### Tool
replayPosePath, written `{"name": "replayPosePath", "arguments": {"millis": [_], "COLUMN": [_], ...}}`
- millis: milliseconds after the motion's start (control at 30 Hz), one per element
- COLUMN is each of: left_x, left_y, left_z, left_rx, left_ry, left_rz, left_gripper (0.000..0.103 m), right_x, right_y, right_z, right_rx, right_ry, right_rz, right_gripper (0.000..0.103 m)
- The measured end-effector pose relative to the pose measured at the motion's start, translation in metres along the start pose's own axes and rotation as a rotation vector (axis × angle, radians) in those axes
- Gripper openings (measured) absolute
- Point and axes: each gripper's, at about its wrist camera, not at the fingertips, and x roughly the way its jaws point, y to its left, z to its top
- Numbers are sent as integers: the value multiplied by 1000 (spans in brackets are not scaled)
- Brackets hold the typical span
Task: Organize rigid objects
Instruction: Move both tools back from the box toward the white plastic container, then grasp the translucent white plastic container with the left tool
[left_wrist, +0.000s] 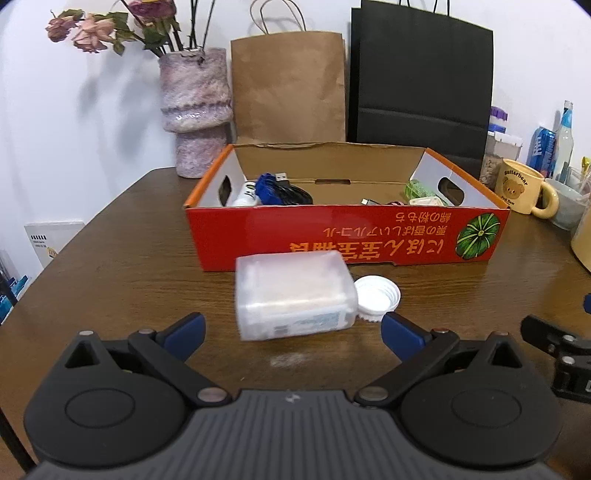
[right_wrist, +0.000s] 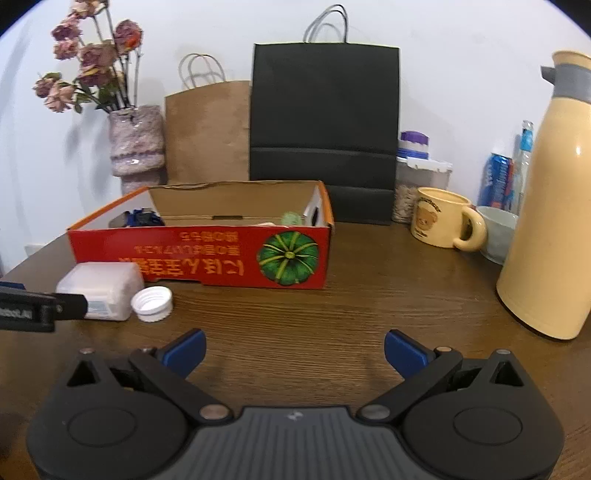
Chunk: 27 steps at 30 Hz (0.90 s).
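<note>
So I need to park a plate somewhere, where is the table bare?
Bare wood lies between the red box and the cream flask, ahead of the right hand-held gripper. Crowded: around the mug, and by the plastic case and white cap.

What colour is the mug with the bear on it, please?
The mug is pale yellow, clearest in the right wrist view.

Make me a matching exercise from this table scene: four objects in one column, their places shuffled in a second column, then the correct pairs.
Objects
1. white bottle cap
2. translucent plastic case
3. bear mug
4. cream thermos jug

Places
A. nearest the left gripper, between its open fingers
B. far right of the table, tallest item
C. touching the case's right side
D. right of the red box, beside a pale bowl

Pairs: 1-C, 2-A, 3-D, 4-B
</note>
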Motion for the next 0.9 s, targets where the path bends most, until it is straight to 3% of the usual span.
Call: {"name": "replayPosePath", "arguments": {"millis": [533,767,833,900], "left_x": [54,65,67,67], "left_y": [-4,6,10,13], "left_z": [19,25,26,27], "left_rx": [-64,-107,-121,-132], "left_ry": [37,41,42,39], "left_rz": [119,102,76,64], "left_gripper": [103,103,86,84], "right_x": [30,47,51,56], "right_y": [-13,-14,-14,-15], "right_z": [8,16,18,20], "right_rx": [44,44,48,52], "right_ry": [16,23,25,26], "right_rz": [-2,0,3,6], "right_gripper": [103,103,103,103]}}
